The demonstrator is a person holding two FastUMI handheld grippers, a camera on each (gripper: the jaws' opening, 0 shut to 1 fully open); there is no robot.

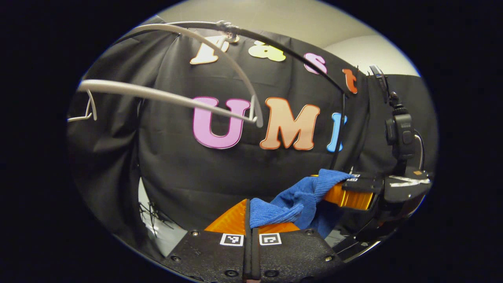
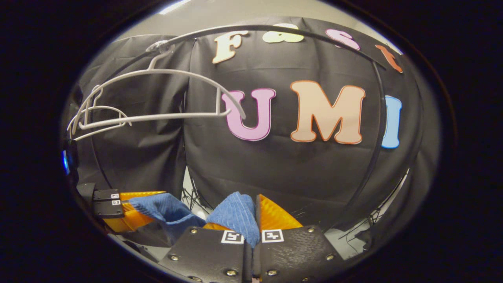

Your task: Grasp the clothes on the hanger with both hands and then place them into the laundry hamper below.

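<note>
one blue cloth, two grippers clamping it, one hanger

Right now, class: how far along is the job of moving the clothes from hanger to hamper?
Done: the blue garment is off the white hanger, which hangs bare from the rail. In hand: the left gripper and the right gripper each pinch an end of the cloth, below the hanger. Left: lowering it into the hamper and letting go.

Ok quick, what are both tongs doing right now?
Left tongs: closed on the blue ribbed knit garment.
Right tongs: closed on the same garment's other end, below the bare white plastic hanger.
</note>
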